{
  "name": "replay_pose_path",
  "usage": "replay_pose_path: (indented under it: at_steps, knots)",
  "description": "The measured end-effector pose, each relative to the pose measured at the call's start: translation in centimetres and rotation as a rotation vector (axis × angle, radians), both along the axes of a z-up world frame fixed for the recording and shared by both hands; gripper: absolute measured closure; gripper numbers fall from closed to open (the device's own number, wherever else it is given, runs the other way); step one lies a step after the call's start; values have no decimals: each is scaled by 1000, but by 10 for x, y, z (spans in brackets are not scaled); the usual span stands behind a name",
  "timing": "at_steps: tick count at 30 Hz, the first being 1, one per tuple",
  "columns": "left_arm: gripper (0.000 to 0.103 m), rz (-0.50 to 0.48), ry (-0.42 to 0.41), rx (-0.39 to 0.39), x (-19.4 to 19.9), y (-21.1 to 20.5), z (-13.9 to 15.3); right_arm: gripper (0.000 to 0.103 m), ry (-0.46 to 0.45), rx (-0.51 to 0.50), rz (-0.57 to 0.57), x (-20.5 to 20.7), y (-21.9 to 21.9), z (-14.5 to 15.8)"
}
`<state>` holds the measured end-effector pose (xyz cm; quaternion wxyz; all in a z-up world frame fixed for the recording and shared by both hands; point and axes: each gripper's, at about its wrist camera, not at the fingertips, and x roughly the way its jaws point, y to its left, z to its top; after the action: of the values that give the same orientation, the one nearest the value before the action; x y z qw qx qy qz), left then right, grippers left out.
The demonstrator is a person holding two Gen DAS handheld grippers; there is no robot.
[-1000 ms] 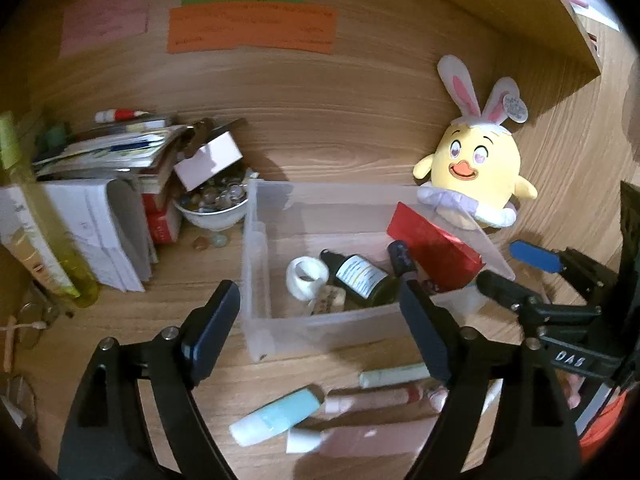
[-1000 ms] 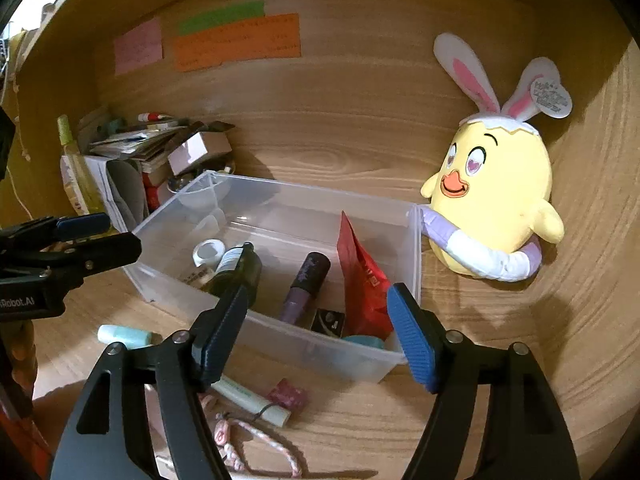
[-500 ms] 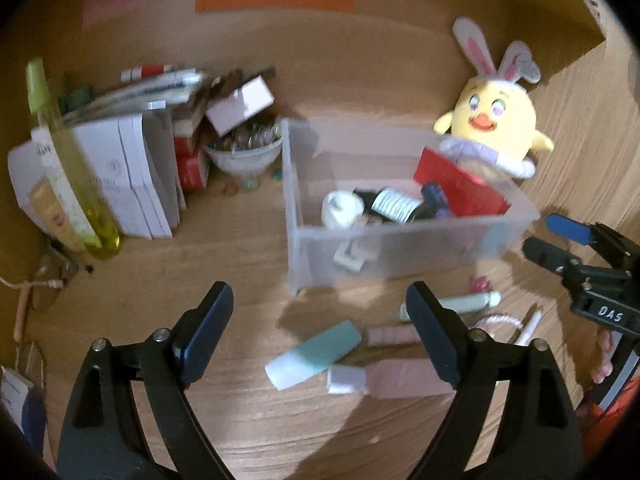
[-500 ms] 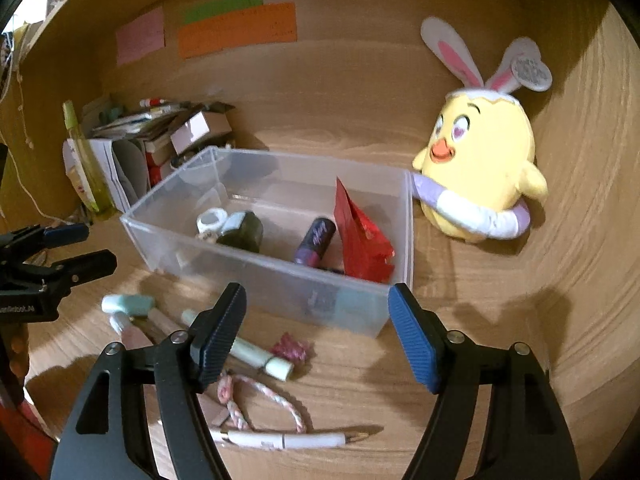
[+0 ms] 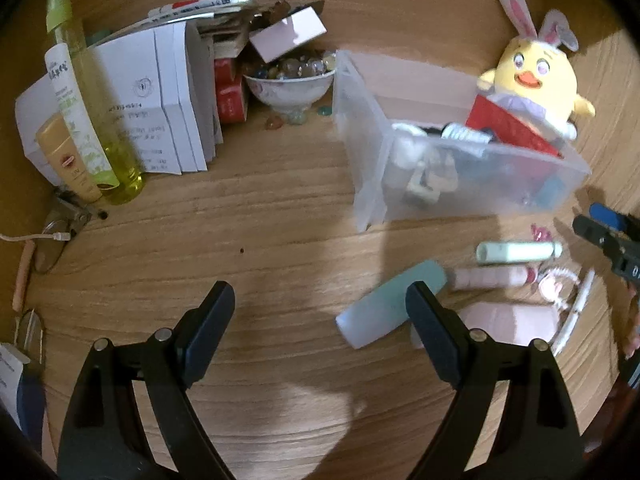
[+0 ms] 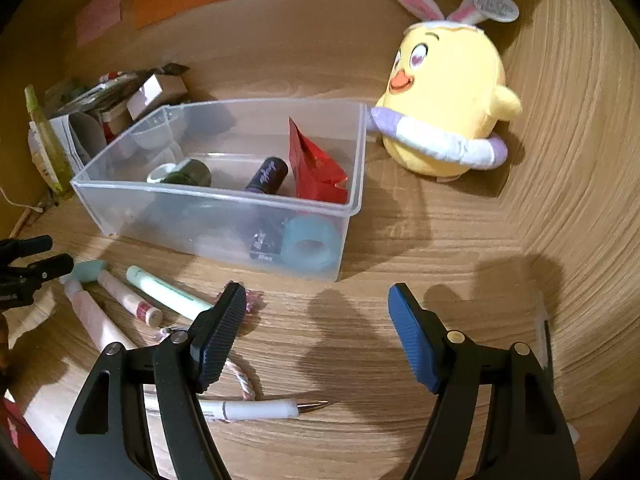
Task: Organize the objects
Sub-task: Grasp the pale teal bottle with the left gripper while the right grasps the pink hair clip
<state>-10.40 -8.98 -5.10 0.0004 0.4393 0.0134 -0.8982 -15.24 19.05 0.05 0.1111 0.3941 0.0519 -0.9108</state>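
A clear plastic bin [image 5: 372,184] [image 6: 224,216] holds a red packet [image 6: 312,168], dark bottles [image 6: 268,174] and tape rolls [image 6: 310,242]. Loose on the wooden desk in front of it lie a teal tube [image 5: 392,304] [image 6: 88,272], a pale green stick [image 5: 520,252] [image 6: 168,292], a pink stick [image 5: 488,278] [image 6: 128,300], a pink tube [image 5: 508,320], a white pen [image 6: 256,410] and a pink cord [image 6: 240,380]. My left gripper [image 5: 320,320] is open and empty, just left of the teal tube. My right gripper [image 6: 316,320] is open and empty, above the desk before the bin.
A yellow bunny-eared chick plush [image 6: 444,120] [image 5: 528,76] stands right of the bin. At the left are white boxes [image 5: 160,100], a bowl of marbles [image 5: 288,84], a yellow-green spray bottle [image 5: 92,96] and a cable [image 5: 36,236].
Both grippers have pulled back from the bin and tilted down toward the desk. The loose tubes, pen and cord have come into fuller view. Both stay open.
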Motion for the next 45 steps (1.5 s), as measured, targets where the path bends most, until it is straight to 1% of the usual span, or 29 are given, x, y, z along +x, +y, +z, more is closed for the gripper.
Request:
replay_pose_path:
  at_steps: [4,6,8,12,14,17,21,23,26,28,30,31,32,33,35,36,37,38,39,41,43,44,45]
  knots:
    - [14,-40,-2,-50,5,9,-4,33,-16,14,19,-2,-8,-5]
    - [14,-67,0,-62,8,15,-4,33,-26,18,33,-2,-12,-6]
    - [14,-90,-4,-54,11,20,-4,33,-33,23,42,-4,-17,-8]
    - [14,-147,-36,-15,15,28,-6,33,-43,49,63,-6,-26,-12]
    - [14,-158,-36,-21,15,31,-6,33,-53,43,75,-8,-29,-12]
    - [14,-151,-35,-16,11,28,-5,34,-71,25,81,-12,-31,-12]
    - [14,-120,-32,5,3,20,-4,35,-94,-21,58,-17,-28,-13]
    - [15,-111,-32,11,-1,18,-5,42,-102,-5,60,-17,-30,-16]
    - [18,-100,-27,15,-4,16,-5,44,-118,20,80,-15,-36,-22]
    - [24,-103,-32,20,-5,16,-6,44,-120,29,94,-11,-39,-24]
    - [26,-109,-30,12,-5,18,-7,45,-115,36,100,-9,-41,-24]
    - [28,-117,-30,9,-5,20,-7,47,-113,38,104,-9,-42,-24]
    - [30,-124,-27,-1,-5,22,-7,52,-115,37,109,-9,-43,-24]
    - [33,-129,-24,-10,-4,23,-7,54,-117,37,112,-9,-44,-24]
    - [39,-137,-15,-21,-3,25,-7,62,-109,38,120,-9,-45,-24]
    - [44,-136,-9,-20,-3,26,-7,65,-105,39,128,-8,-47,-23]
    - [49,-133,-5,-22,-4,26,-7,71,-103,39,135,-8,-48,-23]
    - [53,-130,0,-22,-5,26,-6,77,-101,39,139,-9,-51,-23]
    - [59,-129,4,-19,-5,25,-6,79,-100,39,142,-10,-54,-23]
    - [66,-126,10,-18,-5,25,-5,80,-94,37,144,-9,-55,-23]
    - [75,-129,14,-17,-4,25,-5,80,-92,32,143,-8,-55,-23]
    - [78,-128,14,-16,-4,25,-5,80,-92,28,143,-8,-54,-23]
    - [78,-125,16,-13,-3,24,-5,80,-92,20,143,-8,-54,-22]
